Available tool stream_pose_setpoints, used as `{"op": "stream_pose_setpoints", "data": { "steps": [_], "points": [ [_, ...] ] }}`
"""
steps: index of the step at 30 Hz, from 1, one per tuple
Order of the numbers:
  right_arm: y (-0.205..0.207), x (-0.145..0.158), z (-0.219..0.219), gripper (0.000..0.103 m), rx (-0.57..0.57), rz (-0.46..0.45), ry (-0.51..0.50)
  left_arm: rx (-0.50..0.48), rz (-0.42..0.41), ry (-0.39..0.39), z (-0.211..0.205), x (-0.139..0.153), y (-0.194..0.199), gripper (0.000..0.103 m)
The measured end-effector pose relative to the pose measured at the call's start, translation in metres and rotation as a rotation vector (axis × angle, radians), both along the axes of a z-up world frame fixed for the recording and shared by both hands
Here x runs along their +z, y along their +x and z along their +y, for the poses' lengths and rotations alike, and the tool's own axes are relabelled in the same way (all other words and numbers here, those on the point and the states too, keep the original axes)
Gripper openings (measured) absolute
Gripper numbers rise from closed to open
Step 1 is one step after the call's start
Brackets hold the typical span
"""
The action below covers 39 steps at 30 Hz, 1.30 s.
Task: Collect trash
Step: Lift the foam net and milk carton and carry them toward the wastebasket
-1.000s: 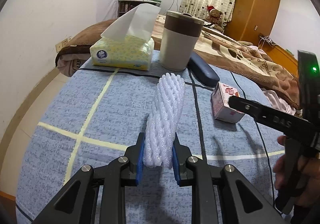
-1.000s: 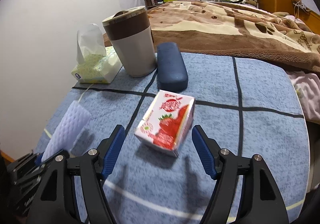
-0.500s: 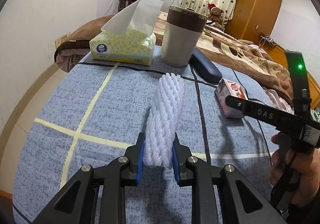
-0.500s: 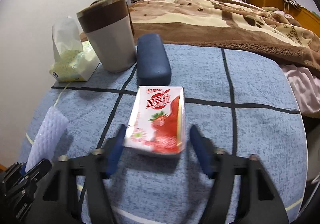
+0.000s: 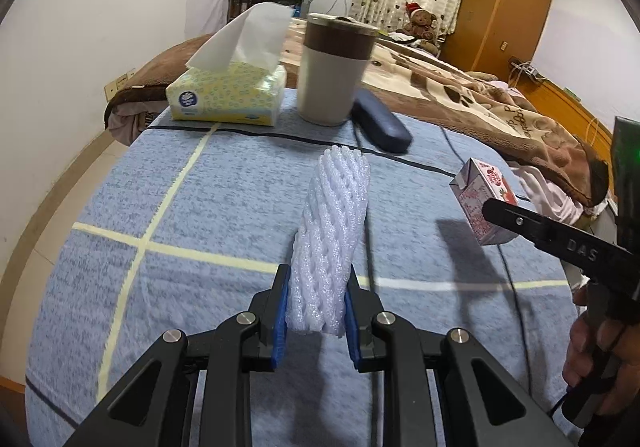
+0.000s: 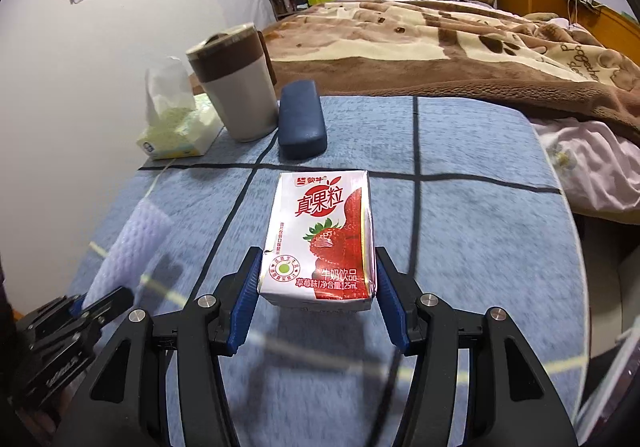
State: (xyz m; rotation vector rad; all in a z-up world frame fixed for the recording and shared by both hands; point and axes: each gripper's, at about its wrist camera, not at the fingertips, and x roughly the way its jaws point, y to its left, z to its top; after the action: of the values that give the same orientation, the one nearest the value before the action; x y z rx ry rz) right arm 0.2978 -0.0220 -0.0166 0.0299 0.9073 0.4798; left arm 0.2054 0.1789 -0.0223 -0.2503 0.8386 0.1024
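Note:
My left gripper is shut on a white foam fruit net and holds it above the blue checked tablecloth. My right gripper is shut on a strawberry milk carton and holds it lifted above the cloth. The carton and the right gripper also show at the right of the left wrist view. The foam net shows at the left of the right wrist view.
At the table's far edge stand a yellow tissue box, a brown-and-beige lidded cup and a dark blue glasses case. A bed with a brown blanket lies beyond. A white wall is on the left.
My right gripper has closed on the milk carton and lifted it off the cloth. My left gripper still holds the foam net and has risen slightly.

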Motion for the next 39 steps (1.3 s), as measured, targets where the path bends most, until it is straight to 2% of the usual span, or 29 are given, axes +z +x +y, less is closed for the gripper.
{"op": "stream_pose_setpoints", "data": {
  "steps": [11,24,39],
  "points": [
    [-0.054,0.013,-0.044,0.055,0.02,-0.032,0.021,-0.068,-0.019,-0.016,-0.056,0.018,-0.033,0.024],
    [-0.108,0.017,-0.091,0.055,-0.006,-0.042,0.065,-0.145,-0.024,-0.032,-0.106,0.025,-0.08,0.024],
    [-0.133,0.008,-0.131,0.055,-0.069,-0.025,0.086,-0.248,-0.015,-0.037,-0.158,0.021,-0.106,0.024]
  ]
}}
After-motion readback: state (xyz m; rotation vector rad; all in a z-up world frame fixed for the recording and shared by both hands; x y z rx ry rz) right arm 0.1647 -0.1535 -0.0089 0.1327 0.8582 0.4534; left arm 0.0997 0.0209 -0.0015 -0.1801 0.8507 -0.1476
